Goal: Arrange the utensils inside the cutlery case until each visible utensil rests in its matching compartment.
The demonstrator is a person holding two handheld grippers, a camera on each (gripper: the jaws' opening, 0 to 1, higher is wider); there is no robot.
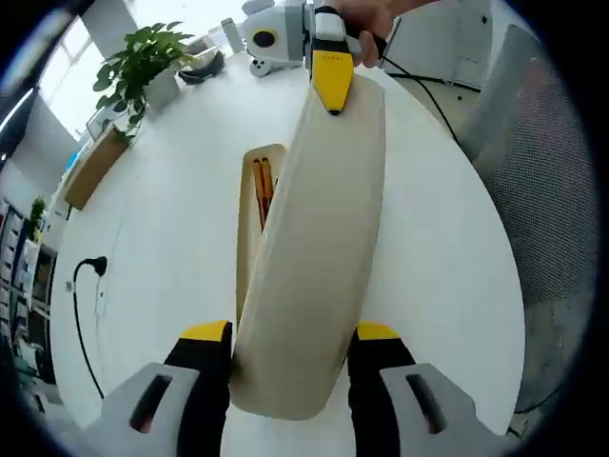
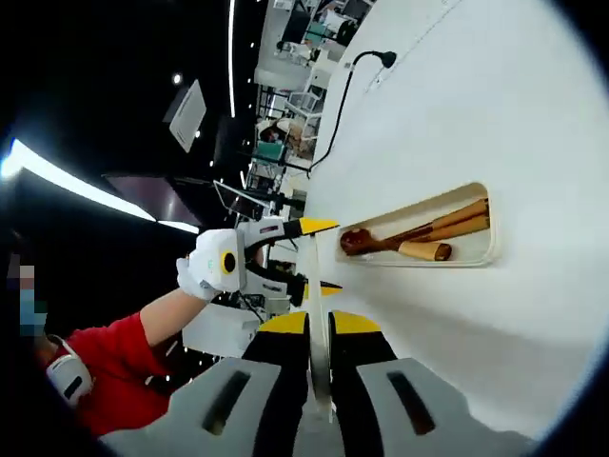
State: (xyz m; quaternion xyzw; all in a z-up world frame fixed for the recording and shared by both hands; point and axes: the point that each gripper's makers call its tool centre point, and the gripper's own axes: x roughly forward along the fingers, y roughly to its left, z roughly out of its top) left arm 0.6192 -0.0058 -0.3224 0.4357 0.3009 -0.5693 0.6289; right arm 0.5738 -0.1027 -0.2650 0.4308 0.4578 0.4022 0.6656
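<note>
The cutlery case lies open on the white table, wooden utensils resting inside. Its cream lid is lifted above it, gripped at one end by the left gripper and at the other by the right gripper.

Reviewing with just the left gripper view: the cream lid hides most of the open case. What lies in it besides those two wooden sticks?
Observer: A wooden spoon with a dark bowl lies beside the sticks in the case.
Operator: Is the right gripper properly on the lid?
Observer: Yes. The right gripper has a jaw on each face of the lid, seen edge-on.
</note>
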